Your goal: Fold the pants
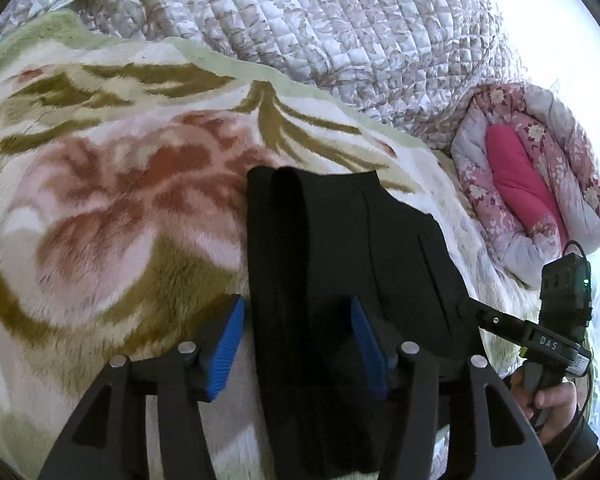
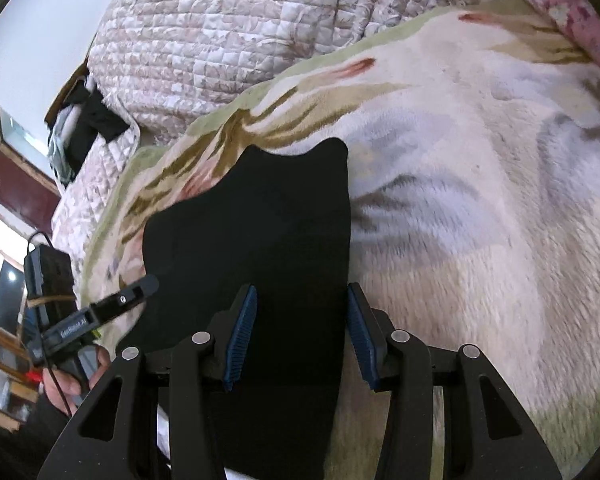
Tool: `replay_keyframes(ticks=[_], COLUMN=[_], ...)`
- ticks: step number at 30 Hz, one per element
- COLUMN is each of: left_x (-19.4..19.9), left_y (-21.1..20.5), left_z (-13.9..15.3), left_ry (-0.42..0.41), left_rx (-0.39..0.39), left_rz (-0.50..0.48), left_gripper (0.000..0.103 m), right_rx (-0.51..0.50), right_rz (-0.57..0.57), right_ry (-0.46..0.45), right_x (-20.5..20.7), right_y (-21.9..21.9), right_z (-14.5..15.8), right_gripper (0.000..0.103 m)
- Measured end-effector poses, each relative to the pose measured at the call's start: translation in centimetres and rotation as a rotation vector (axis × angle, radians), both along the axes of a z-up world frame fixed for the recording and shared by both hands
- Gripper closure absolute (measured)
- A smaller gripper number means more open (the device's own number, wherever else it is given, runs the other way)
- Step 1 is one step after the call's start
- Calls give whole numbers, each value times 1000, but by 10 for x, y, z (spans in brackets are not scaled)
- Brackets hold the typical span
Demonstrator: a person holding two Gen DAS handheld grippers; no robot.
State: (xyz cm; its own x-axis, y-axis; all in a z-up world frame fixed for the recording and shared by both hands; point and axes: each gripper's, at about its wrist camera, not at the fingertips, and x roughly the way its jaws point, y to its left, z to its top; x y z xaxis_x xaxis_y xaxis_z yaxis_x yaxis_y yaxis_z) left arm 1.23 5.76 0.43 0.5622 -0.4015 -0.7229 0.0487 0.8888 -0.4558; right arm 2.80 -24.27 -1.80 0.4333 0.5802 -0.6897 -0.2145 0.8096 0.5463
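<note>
The black pants (image 1: 340, 256) lie as a narrow folded strip on a floral fleece blanket (image 1: 112, 200). My left gripper (image 1: 298, 316) is open, its blue pads (image 1: 230, 344) astride the left edge of the pants. My right gripper (image 2: 302, 308) is open too, its pads (image 2: 242, 332) astride the right edge of the pants (image 2: 260, 240). Each gripper shows in the other's view, the right gripper (image 1: 496, 320) at the pants' right edge and the left gripper (image 2: 132, 296) at their left edge. I cannot tell whether the pads touch the cloth.
A quilted grey-pink bedspread (image 1: 320, 28) is heaped behind the blanket. A rolled pink floral quilt (image 1: 532, 184) lies at the right. Dark clothes (image 2: 84, 128) and furniture (image 2: 20, 188) stand past the bed's left side.
</note>
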Motion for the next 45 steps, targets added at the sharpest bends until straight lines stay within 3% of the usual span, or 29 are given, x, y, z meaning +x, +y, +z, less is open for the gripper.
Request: replay_keyframes(ticks=[4, 9, 14, 16, 20, 21, 25, 32, 41, 45], left_x=[8, -9, -17, -10, -9, -11, -16, -9, 51, 76], left_y=[0, -8, -6, -7, -12, -13, -16, -18, -2, 6], left_z=[-3, -1, -3, -2, 6, 10, 27, 60, 70, 62], left_ry=[-8, -11, -13, -10, -15, -26, -56, -126, -152, -160], left_rx=[-25, -15, -19, -15, 23, 39, 49, 63, 112, 157], left_rz=[6, -19, -5, -2, 16, 16, 0, -27, -21, -8], left_gripper=[44, 44, 51, 56, 69, 73, 80, 82, 82, 79], right_rx=[28, 55, 39, 24, 19, 20, 19, 17, -17, -91], right_rz=[-4, 35, 42, 38, 25, 26, 35, 69, 100, 79], right_ry=[15, 26, 25, 26, 12, 4, -40, -126, -145, -129], right_x=[-1, -18, -13, -7, -10, -12, -19, -4, 62, 87], right_y=[0, 3, 10, 13, 13, 13, 20, 33, 56, 58], right_z=[0, 4, 2, 0, 9, 12, 31, 65, 72, 58], right_gripper=[57, 57, 59, 63, 86, 86, 87, 88, 87, 77])
